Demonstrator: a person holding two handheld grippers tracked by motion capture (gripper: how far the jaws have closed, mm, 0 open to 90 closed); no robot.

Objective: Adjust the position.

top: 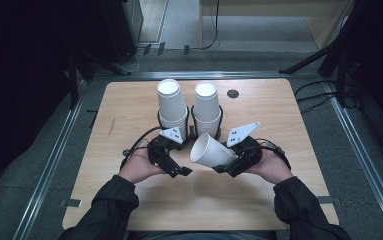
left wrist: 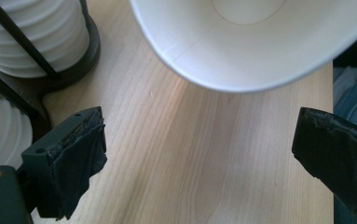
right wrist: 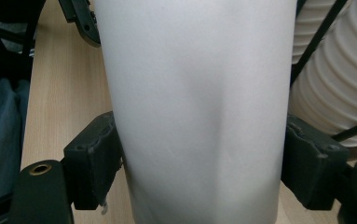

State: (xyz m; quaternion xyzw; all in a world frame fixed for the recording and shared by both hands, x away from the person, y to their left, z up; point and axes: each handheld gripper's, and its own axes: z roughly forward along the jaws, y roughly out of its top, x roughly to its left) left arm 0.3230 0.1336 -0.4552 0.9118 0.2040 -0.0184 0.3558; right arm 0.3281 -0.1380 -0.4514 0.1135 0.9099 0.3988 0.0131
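A single white paper cup [top: 210, 151] lies tilted on its side above the wooden table [top: 129, 115], mouth toward the left. My right gripper [top: 226, 162] is shut on its body; in the right gripper view both pads [right wrist: 94, 161] press the cup wall [right wrist: 195, 93]. My left gripper [top: 179, 172] sits just left of the cup mouth, open and empty. In the left gripper view its jaws [left wrist: 199, 149] stand wide apart over bare wood, with the cup's rim [left wrist: 250, 46] just beyond them. Two stacks of white cups [top: 172, 106] [top: 206, 107] stand upside down in black wire holders behind the grippers.
A small dark round grommet [top: 233, 93] sits in the table near its far right. Black stands and cables [top: 329, 95] crowd the floor on the table's far side. A cup stack and its holder [left wrist: 31, 42] are close to the left gripper's left jaw.
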